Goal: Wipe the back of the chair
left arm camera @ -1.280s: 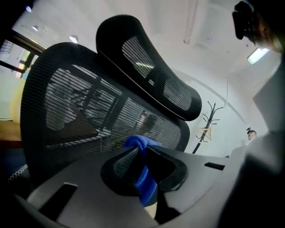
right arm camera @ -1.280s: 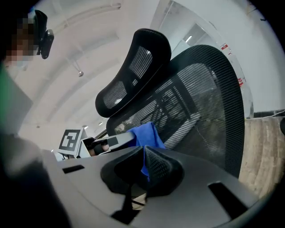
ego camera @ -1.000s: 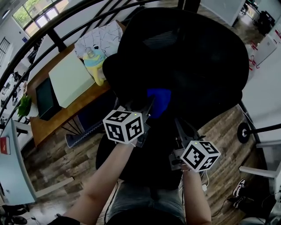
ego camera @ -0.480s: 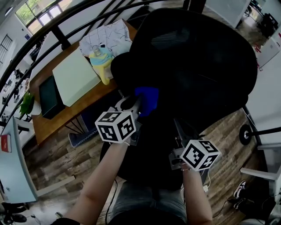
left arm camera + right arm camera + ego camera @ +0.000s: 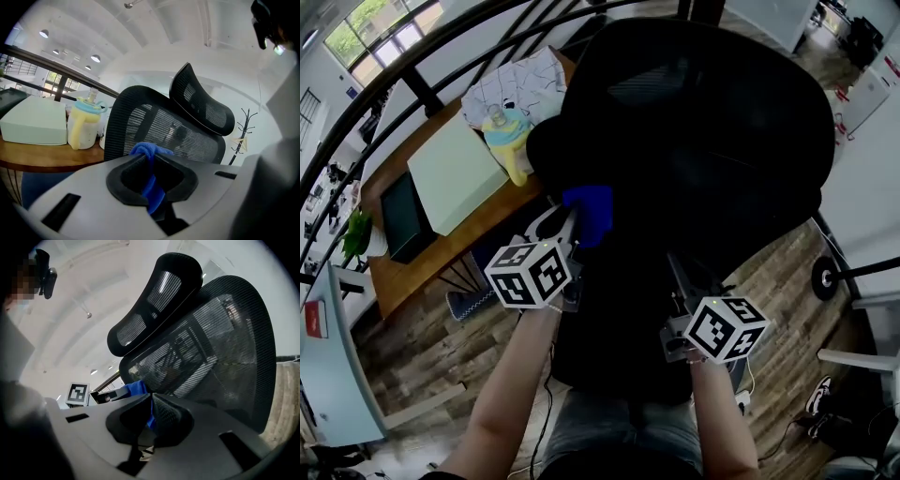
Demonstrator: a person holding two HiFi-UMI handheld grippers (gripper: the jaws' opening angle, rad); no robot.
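A black mesh office chair (image 5: 712, 141) with a headrest (image 5: 204, 105) fills the head view from above. My left gripper (image 5: 572, 227) is shut on a blue cloth (image 5: 589, 212) and holds it against the left side of the chair back (image 5: 150, 124). In the left gripper view the cloth (image 5: 151, 190) runs down between the closed jaws. My right gripper (image 5: 680, 272) sits lower, at the back's lower middle, jaws together with nothing in them. From the right gripper view (image 5: 151, 401) the mesh back (image 5: 220, 348) rises close ahead, and the blue cloth (image 5: 135, 388) shows behind the jaws.
A wooden desk (image 5: 422, 258) stands left of the chair with a white box (image 5: 450, 169), a yellow and blue bottle (image 5: 502, 136) and a patterned sheet (image 5: 511, 84). Black railings (image 5: 422, 52) cross above. A chair wheel (image 5: 820, 278) sits on the wood floor at right.
My left gripper has slid the blue cloth leftward and a little upward across the chair back. The right gripper has stayed in place.
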